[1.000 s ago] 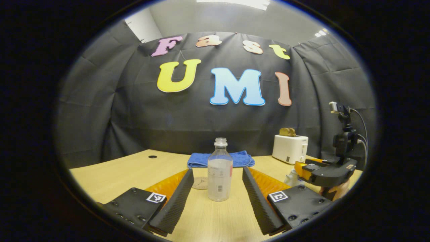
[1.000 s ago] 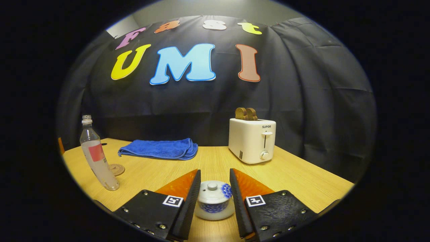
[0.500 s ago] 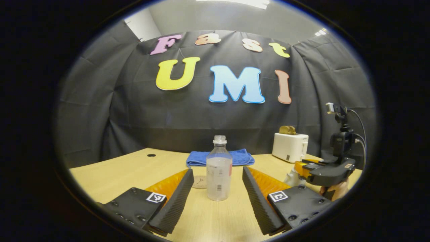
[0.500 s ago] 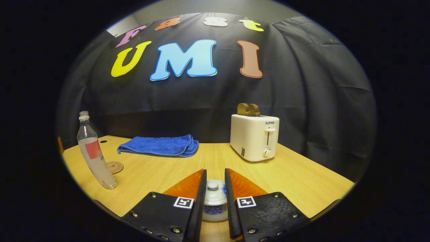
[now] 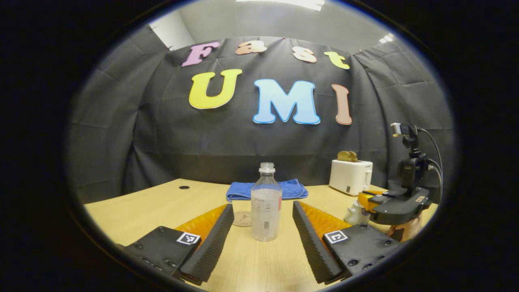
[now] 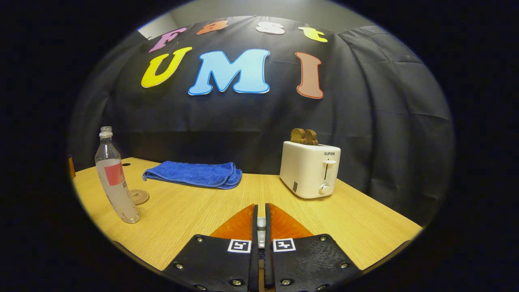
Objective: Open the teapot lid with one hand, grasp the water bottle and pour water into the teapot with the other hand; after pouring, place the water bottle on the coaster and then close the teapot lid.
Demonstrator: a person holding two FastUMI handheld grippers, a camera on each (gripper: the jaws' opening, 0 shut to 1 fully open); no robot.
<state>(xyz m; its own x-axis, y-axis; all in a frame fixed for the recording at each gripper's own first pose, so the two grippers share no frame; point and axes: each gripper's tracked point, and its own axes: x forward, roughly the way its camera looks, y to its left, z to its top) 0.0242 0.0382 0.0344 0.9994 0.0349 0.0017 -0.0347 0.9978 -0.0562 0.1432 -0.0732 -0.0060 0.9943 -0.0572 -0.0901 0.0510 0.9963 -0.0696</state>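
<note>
Between open fingers [image 5: 213,239], water bottle [image 5: 265,207]

one water bottle [image 5: 265,206], one coaster [image 6: 139,197], one teapot [image 5: 356,213], one toaster [image 6: 310,169], one blue towel [image 6: 194,174]

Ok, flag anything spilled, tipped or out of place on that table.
Nothing stands out. The water bottle stands upright, uncapped, between the left tool's open fingers, with no spill on the table. Towel lies folded; toaster stands upright.
</note>
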